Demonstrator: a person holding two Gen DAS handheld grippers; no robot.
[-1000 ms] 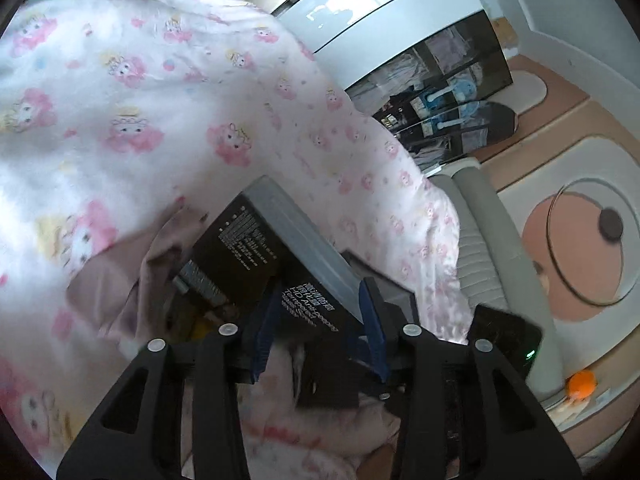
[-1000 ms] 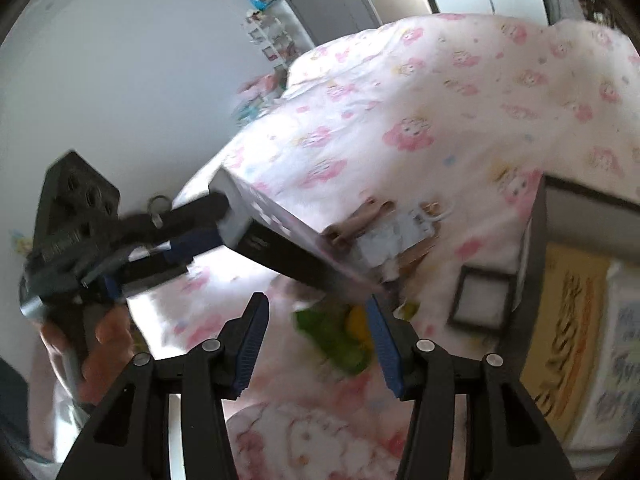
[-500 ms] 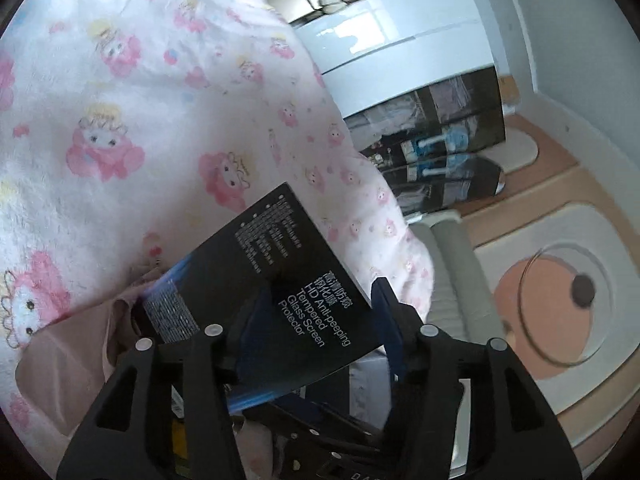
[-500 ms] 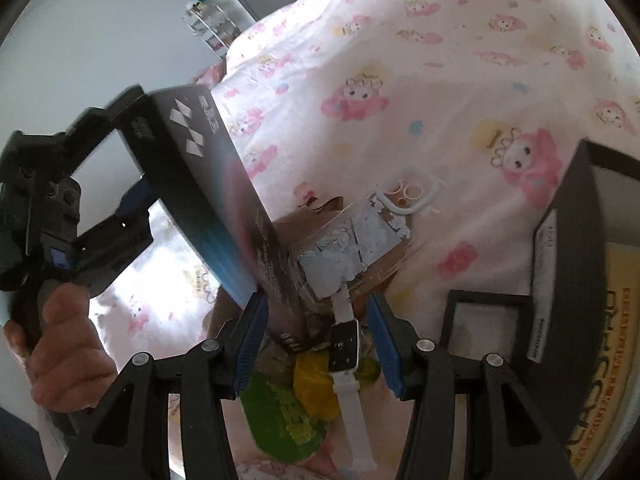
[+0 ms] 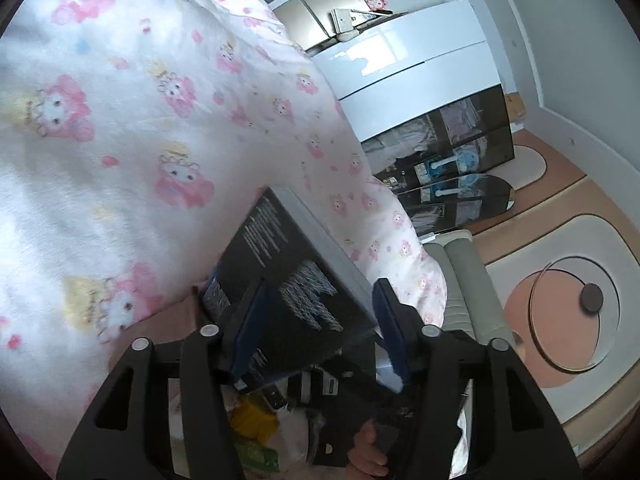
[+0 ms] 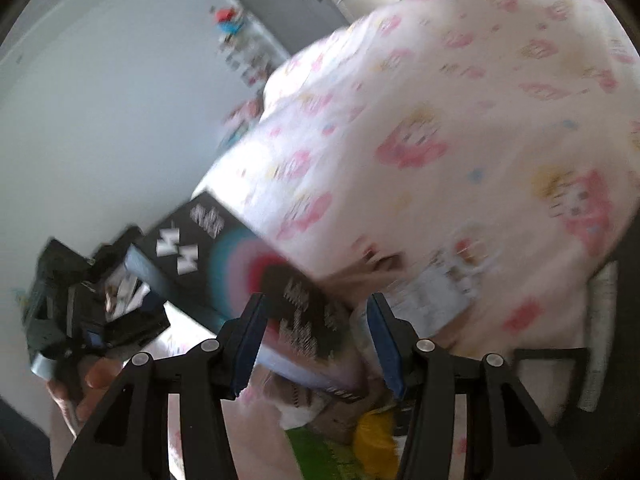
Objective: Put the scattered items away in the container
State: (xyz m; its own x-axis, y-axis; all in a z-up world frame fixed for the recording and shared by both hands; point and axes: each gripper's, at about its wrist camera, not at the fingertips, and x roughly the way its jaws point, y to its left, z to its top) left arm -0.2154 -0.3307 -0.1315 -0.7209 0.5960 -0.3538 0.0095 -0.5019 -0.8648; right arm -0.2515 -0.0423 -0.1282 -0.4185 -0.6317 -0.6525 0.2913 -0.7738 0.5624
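I see the black screen-protector box [image 5: 296,288] lying tilted between the blue pads of my left gripper [image 5: 320,328], long axis running up-left over the pink bedspread [image 5: 120,120]; the jaws are opening, no longer pressing it. My right gripper [image 6: 316,340] hangs open just beside its far end, over the container's clutter.

Left gripper [image 5: 320,328]: black plastic frame w/ triangular cut-outs, silver screw heads, blue pads on both fingers [image 5: 252,332]. Right gripper [image 6: 316,340]: same build, black w/ blue-padded fingers [image 6: 384,340]. Bare hand [image 6: 86,384] grips a black handle.
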